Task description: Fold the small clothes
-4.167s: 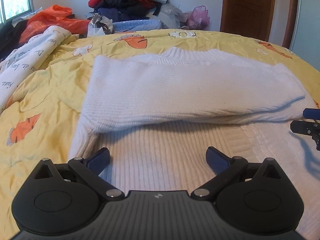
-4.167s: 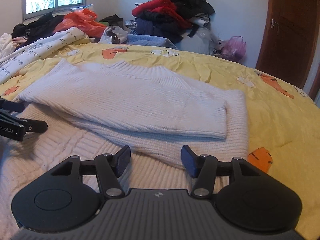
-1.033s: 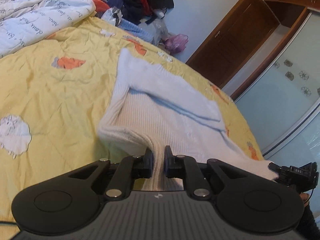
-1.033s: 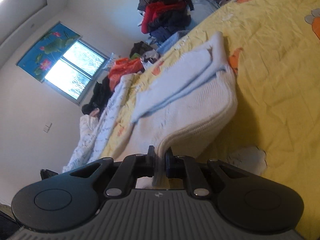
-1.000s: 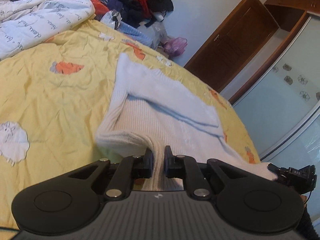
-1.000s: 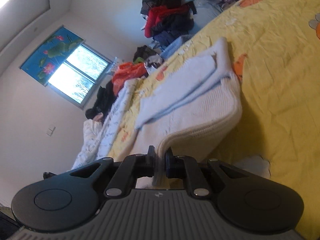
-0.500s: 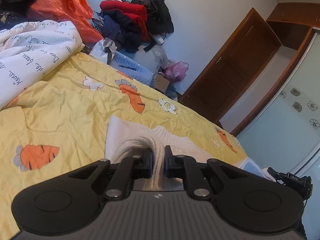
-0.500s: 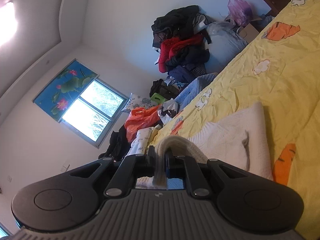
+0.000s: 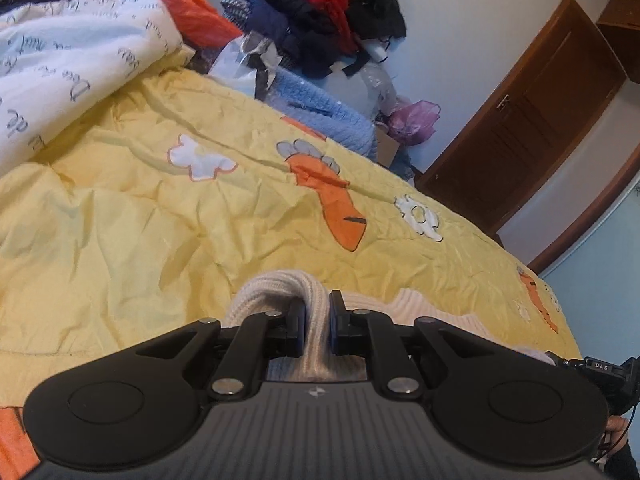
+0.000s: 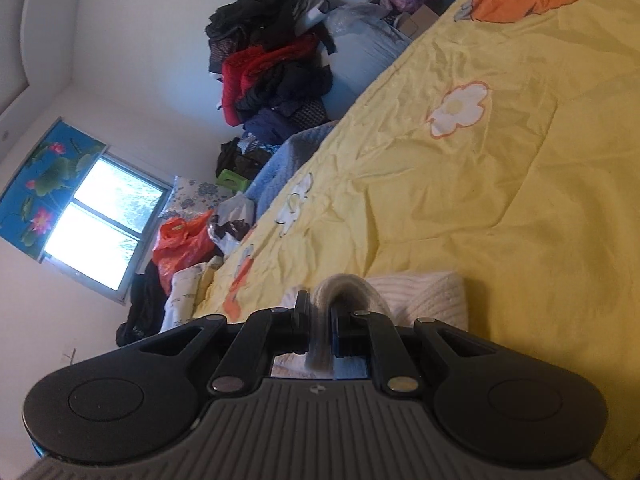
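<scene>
I've got the left gripper (image 9: 317,326) clamped on a thick fold of the white knit sweater (image 9: 280,286), though its jaws are easing apart a touch with the knit bunched between the pads. The fabric loops up over the fingertips and drops behind them onto the yellow quilt (image 9: 132,216). More of the sweater lies just beyond the gripper, to its right, flat on the quilt, with the orange carrot print (image 9: 336,204) further out past it.

On the right wrist view, the right gripper (image 10: 320,330) is pinching a rolled edge of the same sweater (image 10: 424,292), jaws pressed close with the knit curling over the tips. The rest of it sits just beside the gripper on the quilt (image 10: 480,184), near a white flower print (image 10: 458,108).

Beyond the quilt's far edge I see the pile of clothes (image 10: 272,64) against the wall, and a window (image 10: 100,228) further along from the pile.

In the left view's lower right corner, beside the sweater, the other gripper's black frame (image 9: 600,372) pokes in.
</scene>
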The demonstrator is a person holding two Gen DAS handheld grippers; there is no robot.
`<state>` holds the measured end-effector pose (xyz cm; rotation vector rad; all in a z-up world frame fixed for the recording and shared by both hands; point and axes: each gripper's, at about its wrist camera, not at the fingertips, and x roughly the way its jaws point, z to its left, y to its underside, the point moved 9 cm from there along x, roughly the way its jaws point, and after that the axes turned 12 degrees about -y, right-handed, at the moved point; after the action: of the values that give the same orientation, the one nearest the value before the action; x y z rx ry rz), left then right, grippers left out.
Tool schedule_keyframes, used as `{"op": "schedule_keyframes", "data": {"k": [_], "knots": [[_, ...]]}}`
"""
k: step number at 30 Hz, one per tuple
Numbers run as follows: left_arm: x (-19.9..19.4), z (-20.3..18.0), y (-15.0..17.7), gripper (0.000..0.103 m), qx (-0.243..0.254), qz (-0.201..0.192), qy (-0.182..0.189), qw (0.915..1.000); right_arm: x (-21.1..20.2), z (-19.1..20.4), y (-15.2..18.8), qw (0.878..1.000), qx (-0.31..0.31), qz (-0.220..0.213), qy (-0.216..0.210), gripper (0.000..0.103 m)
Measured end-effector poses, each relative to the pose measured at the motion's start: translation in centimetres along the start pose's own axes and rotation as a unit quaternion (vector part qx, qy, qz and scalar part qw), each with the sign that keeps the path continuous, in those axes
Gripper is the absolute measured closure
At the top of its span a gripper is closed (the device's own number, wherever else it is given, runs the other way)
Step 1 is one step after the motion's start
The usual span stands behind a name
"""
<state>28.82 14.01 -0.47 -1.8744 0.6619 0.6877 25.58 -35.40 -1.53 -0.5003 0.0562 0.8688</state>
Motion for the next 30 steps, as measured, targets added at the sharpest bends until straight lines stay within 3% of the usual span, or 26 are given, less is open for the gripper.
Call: {"op": "schedule_keyframes", "data": {"k": [3,4,6,7,8,9,11,16,20,23,26,30], "knots": [[1.6,0.7,0.3,0.084,-0.031,0.029,0.008,0.9991,1.3,-1.6,0.2,0.999,0.015,0.013,0.029,0.075],[1.2,0.7,0.2,0.077,-0.043,0.027,0.021,0.9985,1.3,-1.4,0.4,1.000,0.016,0.011,0.024,0.071],[-0.4,0.5,-0.2,0.042,-0.051,0.019,0.059,0.9968,0.6,-0.2,0.2,1.000,0.008,-0.005,0.005,0.057],[-1.5,0.6,-0.6,0.014,-0.052,0.004,0.064,0.9966,-0.3,0.7,0.0,1.000,-0.006,-0.022,0.001,0.041],[-2.8,1.0,-1.1,0.001,-0.049,-0.026,0.051,0.9972,-1.1,1.5,-0.1,0.999,-0.026,-0.037,0.004,0.034],[-4.5,1.4,-1.7,0.000,-0.034,-0.068,0.018,0.9969,-2.2,2.7,-0.2,0.997,-0.052,-0.048,0.008,0.032],[-6.8,2.0,-1.9,0.000,-0.007,-0.105,-0.024,0.9941,-3.6,4.3,0.4,0.996,-0.080,-0.044,-0.001,0.032],[-10.2,4.1,3.7,0.000,-0.020,-0.085,-0.096,0.9915,-8.4,6.7,4.2,0.992,-0.115,-0.034,0.024,0.032],[-12.6,6.2,11.5,0.000,-0.115,-0.046,-0.052,0.9909,-13.1,6.4,9.9,0.994,-0.101,-0.037,0.030,0.032],[-13.0,7.1,15.6,0.000,-0.198,-0.011,-0.001,0.9802,-16.0,4.6,14.1,0.996,-0.065,-0.045,0.049,0.032],[-12.4,7.2,16.5,0.000,-0.243,-0.002,0.032,0.9694,-16.6,2.6,17.1,0.999,0.002,-0.040,0.036,0.032],[-10.7,6.2,15.1,0.001,-0.255,0.002,0.044,0.9660,-14.6,2.3,17.1,0.998,0.010,-0.056,0.035,0.032]]}}
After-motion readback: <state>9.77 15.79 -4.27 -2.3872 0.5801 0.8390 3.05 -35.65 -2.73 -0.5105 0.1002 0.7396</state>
